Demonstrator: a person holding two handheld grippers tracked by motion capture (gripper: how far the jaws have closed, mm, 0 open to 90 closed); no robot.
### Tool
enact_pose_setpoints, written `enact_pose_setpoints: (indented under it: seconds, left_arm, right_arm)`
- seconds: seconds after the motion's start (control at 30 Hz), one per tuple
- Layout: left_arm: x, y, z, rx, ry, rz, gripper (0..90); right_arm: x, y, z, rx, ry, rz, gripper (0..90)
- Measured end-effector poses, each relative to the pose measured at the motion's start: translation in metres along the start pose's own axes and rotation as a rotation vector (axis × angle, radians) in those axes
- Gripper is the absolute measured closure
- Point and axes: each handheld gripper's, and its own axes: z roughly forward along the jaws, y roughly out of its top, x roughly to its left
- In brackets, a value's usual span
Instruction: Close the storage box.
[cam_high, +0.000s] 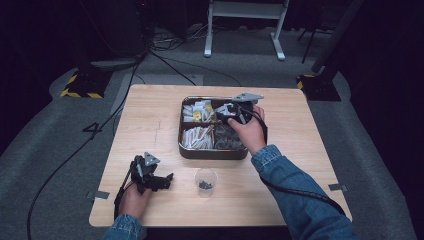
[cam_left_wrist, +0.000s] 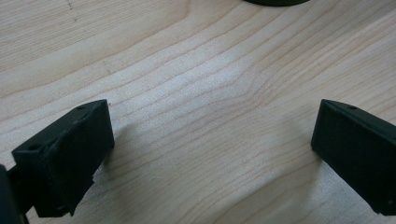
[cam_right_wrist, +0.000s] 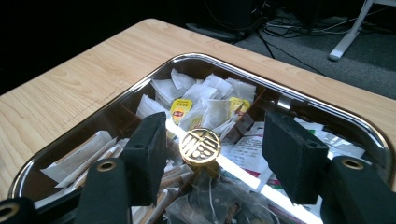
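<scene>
while my right gripper (cam_right_wrist: 215, 154) hangs open and empty over the metal tray (cam_right_wrist: 327, 108), the tea bags (cam_right_wrist: 205, 100) sit at twelve o'clock. if i dip too fast, i could bump the gold knob (cam_right_wrist: 201, 146) and miss.

I'm working in what looks like a lab or studio: dark drapes, grey carpet, cables (cam_high: 170, 67) at upper centre, hazard-striped stand bases (cam_high: 80, 87) at upper left, a white frame (cam_high: 245, 27) up top.
</scene>
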Motion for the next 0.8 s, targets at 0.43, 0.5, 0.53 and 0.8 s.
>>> enact_pose_setpoints:
  seconds: [0.43,0.5,0.53,0.8]
  left_arm:
    - [0.0,0.0,0.0,0.0,0.001,0.0,0.0]
    - [0.0,0.0,0.0,0.0,0.001,0.0,0.0]
    - [0.0,0.0,0.0,0.0,0.001,0.0,0.0]
    - [0.0,0.0,0.0,0.0,0.0,-0.001,0.0]
  right_arm:
    - [-0.012,-0.001,-0.035,-0.048,-0.014,-0.017,41.2]
    - [-0.014,-0.003,-0.04,-0.055,-0.014,-0.018,41.2]
    - [-0.015,-0.003,-0.043,-0.055,-0.015,-0.016,41.2]
    - [-0.03,-0.013,-0.064,-0.069,-0.035,-0.002,41.2]
